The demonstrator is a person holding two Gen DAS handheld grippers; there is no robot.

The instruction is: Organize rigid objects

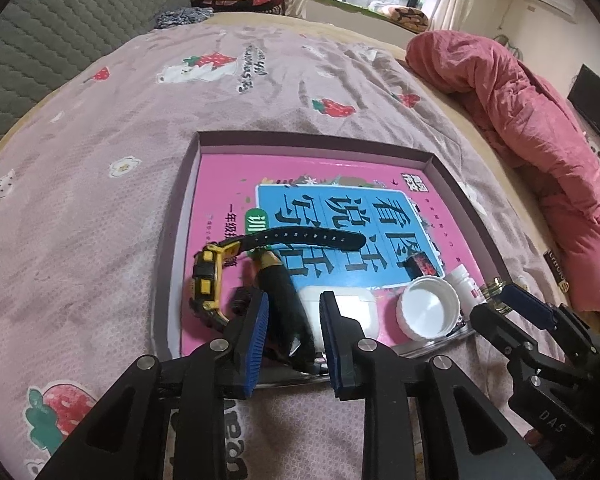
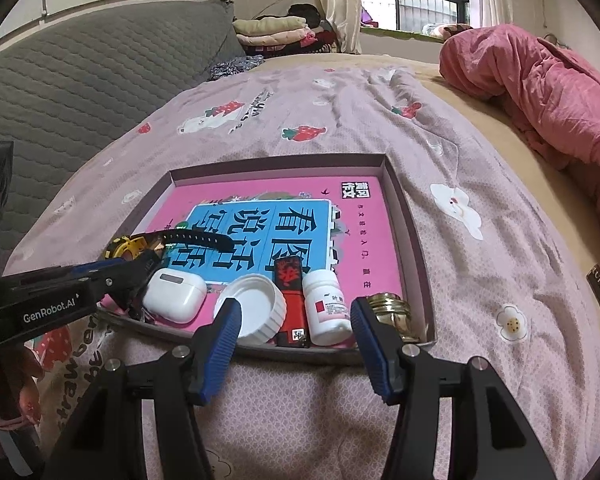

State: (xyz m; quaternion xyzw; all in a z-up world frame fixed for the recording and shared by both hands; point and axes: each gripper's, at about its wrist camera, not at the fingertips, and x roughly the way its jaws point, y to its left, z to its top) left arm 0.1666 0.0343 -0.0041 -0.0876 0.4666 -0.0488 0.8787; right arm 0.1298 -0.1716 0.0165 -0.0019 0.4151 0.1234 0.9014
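While the left gripper (image 1: 292, 320) has its fingers spread around a black handle (image 1: 278, 292) inside the tray (image 2: 414, 224), the earbud case (image 2: 174, 294), cap (image 2: 256, 312), lighter (image 2: 292, 304) and bottle (image 2: 326, 306) lie rightward; the right gripper (image 2: 294, 328) hovers spread.

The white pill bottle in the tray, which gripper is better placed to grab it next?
Right. The right gripper is open, with the white pill bottle just ahead between its fingers. The left gripper sits over by the earbud case.
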